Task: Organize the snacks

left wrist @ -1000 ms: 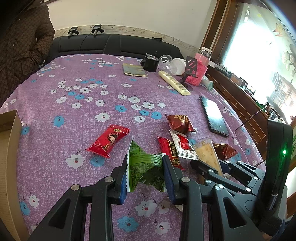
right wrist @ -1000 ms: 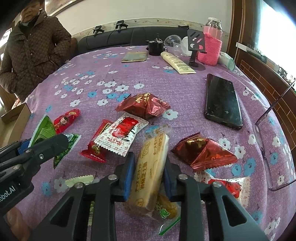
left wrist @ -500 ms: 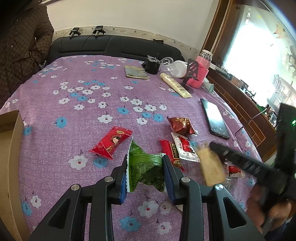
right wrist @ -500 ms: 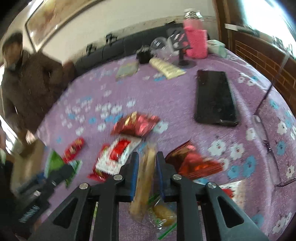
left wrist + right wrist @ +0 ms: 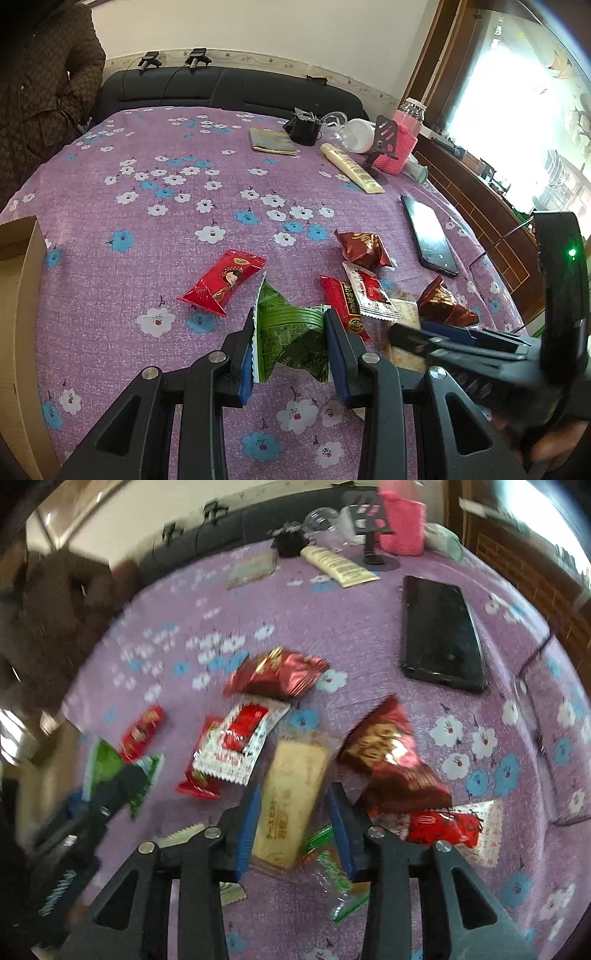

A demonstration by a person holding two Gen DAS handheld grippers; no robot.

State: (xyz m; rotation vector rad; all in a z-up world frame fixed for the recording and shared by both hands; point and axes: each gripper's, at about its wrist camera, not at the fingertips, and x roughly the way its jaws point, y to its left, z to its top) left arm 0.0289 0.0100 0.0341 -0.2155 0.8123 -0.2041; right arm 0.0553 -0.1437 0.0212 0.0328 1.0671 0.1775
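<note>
My left gripper (image 5: 290, 328) is shut on a green snack packet (image 5: 288, 332) and holds it above the purple flowered cloth (image 5: 166, 206). My right gripper (image 5: 293, 805) stands around a long yellow snack bar (image 5: 290, 797); the pads sit at its sides with small gaps, so I cannot tell whether they grip it. Loose snacks lie around: a red packet (image 5: 223, 280), a dark red foil packet (image 5: 364, 249), a red-and-white sachet (image 5: 369, 291) and another dark red foil packet (image 5: 391, 760). The right view is blurred.
A cardboard box (image 5: 18, 295) stands at the left edge. A black phone (image 5: 428, 236) lies to the right. A cream tube (image 5: 351, 171), a black stand, a pink-sleeved bottle (image 5: 404, 142) and a booklet sit at the back. A person in a brown coat (image 5: 40, 92) stands far left.
My right gripper lifted the yellow bar and tilted, then came back down among the snacks with its jaws wider apart. My left gripper kept its hold on the green packet and barely moved.
</note>
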